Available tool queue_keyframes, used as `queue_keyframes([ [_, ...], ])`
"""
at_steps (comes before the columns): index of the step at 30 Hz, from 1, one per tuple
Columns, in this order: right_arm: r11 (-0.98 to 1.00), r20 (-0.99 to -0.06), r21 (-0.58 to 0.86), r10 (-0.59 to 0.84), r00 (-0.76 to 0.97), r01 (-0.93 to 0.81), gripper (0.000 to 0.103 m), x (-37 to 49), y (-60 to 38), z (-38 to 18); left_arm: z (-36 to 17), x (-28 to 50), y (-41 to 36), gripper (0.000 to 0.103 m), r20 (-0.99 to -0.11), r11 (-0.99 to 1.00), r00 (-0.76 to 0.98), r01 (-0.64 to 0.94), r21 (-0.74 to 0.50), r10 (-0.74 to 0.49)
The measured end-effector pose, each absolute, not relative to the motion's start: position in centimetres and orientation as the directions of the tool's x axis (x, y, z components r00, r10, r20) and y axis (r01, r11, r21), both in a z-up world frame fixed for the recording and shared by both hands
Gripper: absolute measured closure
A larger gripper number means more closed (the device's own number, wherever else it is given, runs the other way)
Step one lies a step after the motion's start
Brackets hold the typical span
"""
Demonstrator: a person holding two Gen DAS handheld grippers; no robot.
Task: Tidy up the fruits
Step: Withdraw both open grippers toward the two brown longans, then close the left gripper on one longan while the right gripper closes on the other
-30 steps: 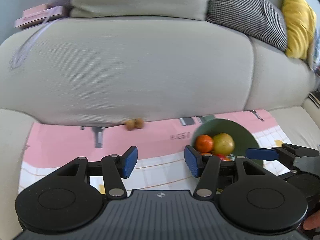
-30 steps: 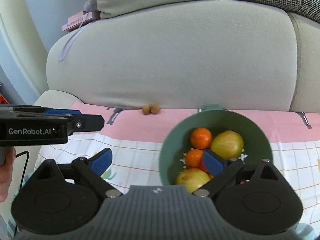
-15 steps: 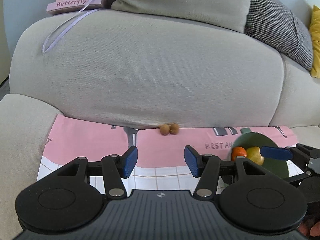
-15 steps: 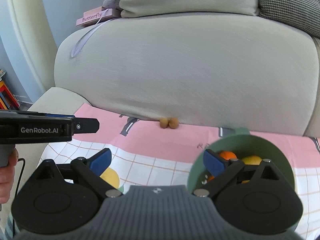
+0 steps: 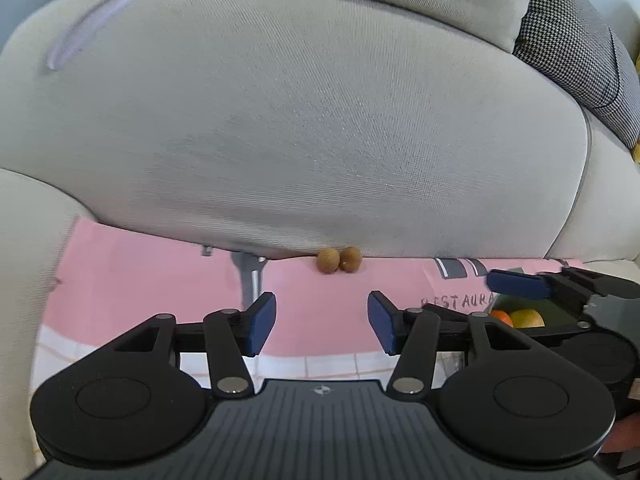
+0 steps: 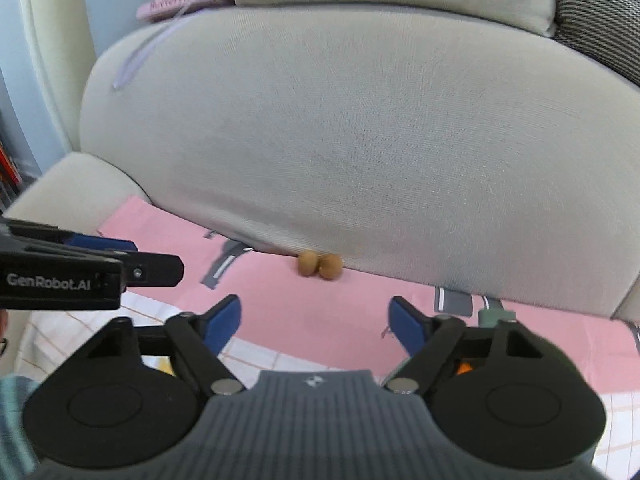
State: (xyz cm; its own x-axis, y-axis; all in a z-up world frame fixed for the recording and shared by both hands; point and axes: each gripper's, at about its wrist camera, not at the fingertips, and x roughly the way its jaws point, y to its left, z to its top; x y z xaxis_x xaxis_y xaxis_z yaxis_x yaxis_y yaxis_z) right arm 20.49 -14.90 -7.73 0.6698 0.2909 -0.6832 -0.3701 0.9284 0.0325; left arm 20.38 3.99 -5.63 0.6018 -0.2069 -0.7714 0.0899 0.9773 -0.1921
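Observation:
Two small brown round fruits (image 5: 339,260) lie side by side on the pink cloth (image 5: 160,272), against the foot of the sofa back cushion; they also show in the right wrist view (image 6: 319,265). My left gripper (image 5: 322,324) is open and empty, a short way in front of them. My right gripper (image 6: 316,326) is open and empty, also just in front of them. The green bowl (image 5: 560,314) holds an orange fruit (image 5: 502,317) and a yellow fruit (image 5: 528,318), mostly hidden behind the right gripper.
The large beige back cushion (image 5: 300,120) rises right behind the fruits. A pink book (image 6: 176,2) lies on top of it at the left. A checked pillow (image 5: 576,52) is at the upper right. The beige armrest (image 6: 76,184) stands left.
Both grippers have moved left and forward from the bowl toward the two brown fruits, which now look larger and centred. The bowl has slid to the right edge of both views.

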Motion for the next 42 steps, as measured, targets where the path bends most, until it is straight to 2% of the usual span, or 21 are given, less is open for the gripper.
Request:
queue_keyframes([
  [3, 0.928, -0.701, 0.035, 0.287, 0.652, -0.371, 0.04, 22.7, -14.8, -8.9, -7.1, 22.3, 3.9, 0.046, -0.779, 0.971, 0.583, 0.077, -0.228, -0.229],
  [11, 0.929, -0.734, 0.052, 0.284, 0.617, -0.365, 0.053, 27.2, -14.8, -11.1, -10.6, 26.6, 3.7, 0.05, -0.804, 0.963, 0.538, 0.056, -0.265, -0.253],
  [15, 0.941, -0.765, 0.135, 0.298, 0.571, -0.311, 0.059, 29.7, -15.6, -12.3, -12.2, 28.2, 3.5, 0.053, -0.81, 0.959, 0.522, 0.061, -0.276, -0.267],
  [19, 0.95, -0.772, 0.196, 0.302, 0.558, -0.244, 0.059, 31.1, -16.4, -12.9, -14.1, 29.6, 3.0, 0.054, -0.817, 0.961, 0.511, 0.088, -0.261, -0.268],
  [28, 0.952, -0.787, 0.204, 0.298, 0.54, -0.228, 0.059, 32.2, -16.6, -14.1, -16.8, 31.6, 2.5, 0.054, -0.817, 0.948, 0.487, 0.095, -0.304, -0.311],
  [33, 0.949, -0.787, 0.221, 0.309, 0.533, -0.224, 0.059, 32.7, -16.3, -14.8, -17.5, 32.2, 2.4, 0.062, -0.811, 0.943, 0.487, 0.089, -0.321, -0.322],
  [38, 0.947, -0.791, 0.236, 0.317, 0.523, -0.217, 0.059, 33.0, -16.1, -15.5, -18.3, 32.4, 2.1, 0.076, -0.811, 0.937, 0.474, 0.11, -0.332, -0.343],
  [42, 0.945, -0.788, 0.24, 0.323, 0.524, -0.221, 0.059, 33.3, -15.3, -15.5, -17.9, 31.6, 2.7, 0.076, -0.812, 0.94, 0.481, 0.09, -0.33, -0.331],
])
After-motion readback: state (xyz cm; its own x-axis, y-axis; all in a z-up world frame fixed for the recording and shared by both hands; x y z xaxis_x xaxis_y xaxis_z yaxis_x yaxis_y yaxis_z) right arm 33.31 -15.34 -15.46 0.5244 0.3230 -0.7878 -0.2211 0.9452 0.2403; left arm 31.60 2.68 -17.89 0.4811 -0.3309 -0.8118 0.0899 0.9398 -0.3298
